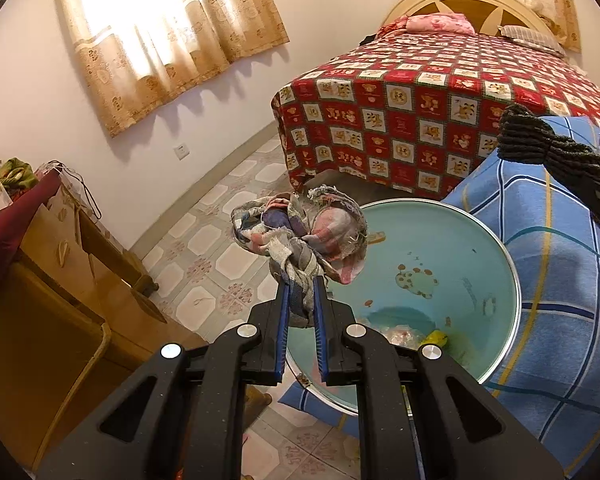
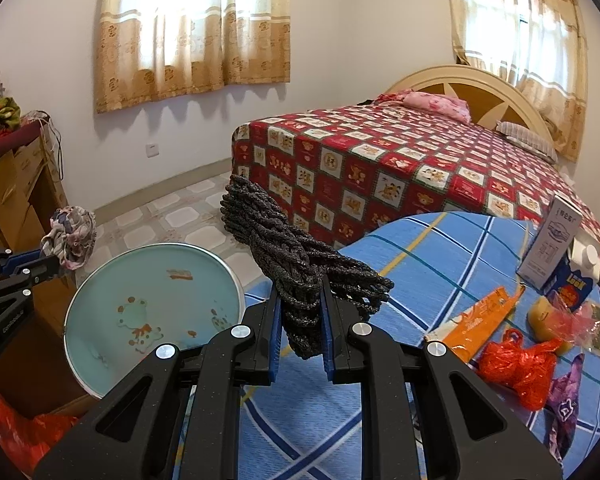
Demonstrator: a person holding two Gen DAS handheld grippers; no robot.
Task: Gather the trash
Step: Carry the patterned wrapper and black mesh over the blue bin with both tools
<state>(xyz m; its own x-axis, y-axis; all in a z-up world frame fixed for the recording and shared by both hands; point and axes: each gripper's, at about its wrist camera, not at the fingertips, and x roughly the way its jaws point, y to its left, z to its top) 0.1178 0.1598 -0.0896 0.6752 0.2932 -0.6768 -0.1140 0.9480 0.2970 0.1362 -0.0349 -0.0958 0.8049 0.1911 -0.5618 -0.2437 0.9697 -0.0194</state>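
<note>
left wrist view. left gripper [image 1: 301, 280]: jaws clamped together on a knotted rag bundle [image 1: 300, 232] of faded plaid and pink cloth; the bundle's tail is pinched between the blue pads, its bulk standing past the fingertips, over the near rim of the basin. light blue basin [image 1: 460, 264]: round, metal rim, printed with cartoon figures; a few scraps including a yellow piece [image 1: 434, 338] lie at its bottom. basin stands beside a blue plaid blanket [image 1: 540, 300], on the picture's right. dark braided rope bundle [image 1: 540, 148]: enters from the right edge, above the blanket, carried by the other gripper, of which only a black part shows. background: bed with red bear-print cover [image 1: 420, 120], tan curtains [image 1: 172, 32], wooden cabinet [image 1: 60, 280], tiled floor [image 1: 204, 248].

right wrist view. right gripper [image 2: 301, 312]: jaws closed on the rope bundle [image 2: 292, 248], dark grey, braided, looped; it is squeezed between the pads, with loops spilling up and to the right. it hangs above the blanket's [image 2: 380, 360] edge, just right of the basin [image 2: 112, 276]. left gripper [image 2: 52, 264] at the left edge, with the rag bundle [image 2: 70, 236] clear above the basin's far-left rim. lying on the blanket, right side: white carton [image 2: 548, 244], blue carton with white cap [image 2: 576, 280], orange wrapper [image 2: 476, 316], red plastic bag [image 2: 516, 364], yellow item under clear pink film [image 2: 548, 312], purple wrapper [image 2: 568, 400]. red plastic [image 2: 24, 436] shows low at the left.
</note>
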